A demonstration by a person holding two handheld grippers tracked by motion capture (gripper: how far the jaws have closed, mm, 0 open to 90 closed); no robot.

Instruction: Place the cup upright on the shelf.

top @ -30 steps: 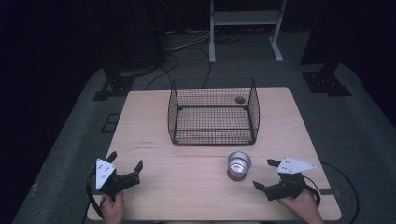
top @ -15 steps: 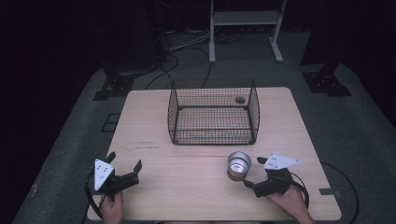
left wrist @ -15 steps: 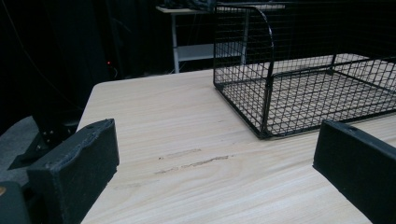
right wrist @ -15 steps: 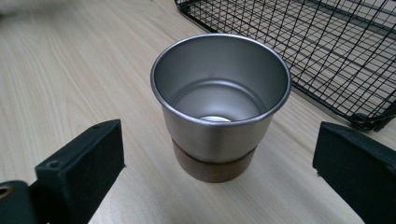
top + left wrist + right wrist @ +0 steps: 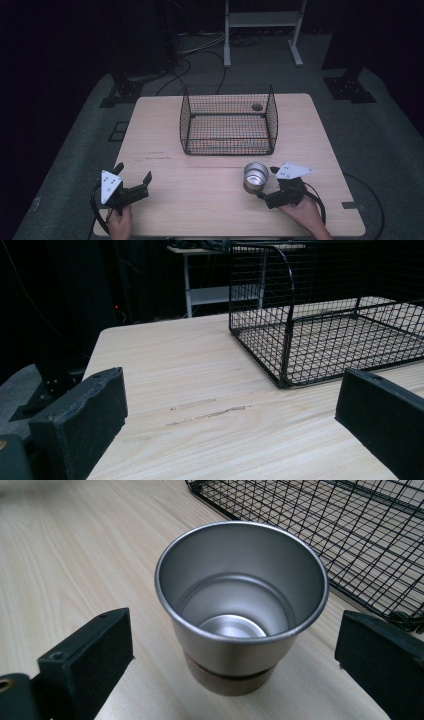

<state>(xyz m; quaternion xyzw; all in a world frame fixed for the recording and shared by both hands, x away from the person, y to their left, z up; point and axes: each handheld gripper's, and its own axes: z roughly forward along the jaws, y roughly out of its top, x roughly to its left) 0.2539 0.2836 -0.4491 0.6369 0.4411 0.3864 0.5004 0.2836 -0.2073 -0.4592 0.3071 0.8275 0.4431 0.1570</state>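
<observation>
Right gripper view: your right gripper is spread wide around the steel cup, approach step; next, clamp it. Left gripper idles released near the tabletop's front-left corner.

Showing a shiny silver metal cup with a brown band around its base, standing on a pale, light-wood table with fine grain lines. Showing a black wire basket in a grid mesh pattern. Showing matte black claw jaws, a light grey plate on the right claw and on the left claw.
</observation>
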